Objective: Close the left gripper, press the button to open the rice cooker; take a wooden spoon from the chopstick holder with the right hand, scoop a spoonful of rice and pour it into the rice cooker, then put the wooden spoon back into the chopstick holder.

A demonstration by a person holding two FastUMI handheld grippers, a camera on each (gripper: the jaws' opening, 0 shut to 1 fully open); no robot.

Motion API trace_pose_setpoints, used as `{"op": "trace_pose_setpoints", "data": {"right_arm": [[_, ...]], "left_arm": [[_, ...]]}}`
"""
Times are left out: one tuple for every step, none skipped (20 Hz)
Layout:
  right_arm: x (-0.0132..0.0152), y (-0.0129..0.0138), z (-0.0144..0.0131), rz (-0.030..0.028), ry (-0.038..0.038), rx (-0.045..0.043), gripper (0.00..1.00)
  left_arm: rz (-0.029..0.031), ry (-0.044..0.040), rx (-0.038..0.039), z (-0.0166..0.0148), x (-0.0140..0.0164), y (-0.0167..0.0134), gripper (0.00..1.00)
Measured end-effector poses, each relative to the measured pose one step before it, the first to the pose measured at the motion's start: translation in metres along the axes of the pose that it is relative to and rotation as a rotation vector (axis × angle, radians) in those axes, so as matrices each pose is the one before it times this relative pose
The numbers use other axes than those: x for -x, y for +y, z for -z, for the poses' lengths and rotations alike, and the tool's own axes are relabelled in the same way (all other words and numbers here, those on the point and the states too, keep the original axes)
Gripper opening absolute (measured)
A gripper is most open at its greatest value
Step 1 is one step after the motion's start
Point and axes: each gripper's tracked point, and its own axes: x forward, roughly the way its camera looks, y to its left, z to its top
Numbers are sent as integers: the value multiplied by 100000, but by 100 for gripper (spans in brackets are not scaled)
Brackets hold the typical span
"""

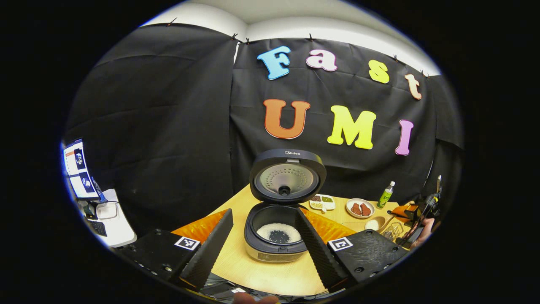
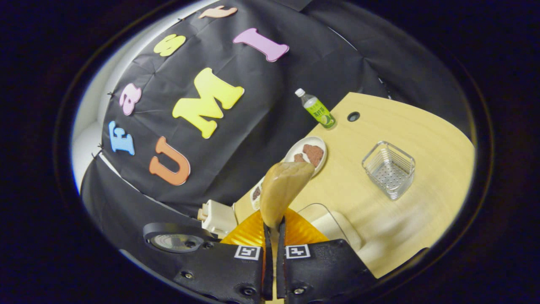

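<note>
- The left gripper (image 1: 263,236) hung level before the rice cooker (image 1: 276,236), fingers spread wide with nothing between them; the lid (image 1: 287,175) stood upright, and white rice ringed the pot's bottom.
- The right gripper (image 2: 273,236) was rolled sharply sideways, so the table (image 2: 422,139) slanted in the right gripper view; its fingers were clamped on the wooden spoon (image 2: 282,188) handle, bowl pointing forward.
- The wire chopstick holder (image 2: 389,169) stood well apart on the table, near a green bottle (image 2: 319,110).
</note>
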Motion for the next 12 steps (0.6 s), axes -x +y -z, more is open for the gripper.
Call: {"op": "trace_pose_setpoints", "data": {"right_arm": [[60, 1631, 259, -2472, 949, 582, 8], [15, 1779, 337, -2784, 1115, 954, 8], [-232, 1760, 454, -2979, 1339, 1489, 8], [-357, 1915, 697, -2701, 1783, 1741, 8], [-451, 1696, 602, -2341, 1324, 1304, 8], [-516, 1773, 665, -2332, 1456, 985, 9], [-654, 1623, 749, -2144, 1497, 992, 8], [-840, 1657, 1087, -2056, 2408, 1855, 8], [-889, 1346, 1052, -1533, 2872, 2984, 12], [-893, 1030, 695, -668, 1454, 2320, 9], [-887, 912, 576, -365, 1009, 1808, 9], [-938, 1014, 822, -252, 989, 1713, 8]], "left_arm": [[-407, -504, -290, -19, 242, 282, 95], [-783, -212, -198, -5, 96, 371, 95], [-1034, -149, 137, 70, 107, 512, 95], [-175, -421, 720, -128, 143, 294, 95], [36, -311, 855, -109, 194, 215, 95], [-513, -283, 540, -6, 201, 412, 95], [-602, 355, 722, 142, 171, 520, 95], [-269, 490, 646, 203, 37, 525, 95], [-537, 487, 178, 150, 149, 506, 95], [-1216, 402, -40, 228, -29, 704, 95], [-989, 405, 195, 184, -12, 526, 95], [-567, 428, 526, 238, 293, 497, 95]]}}
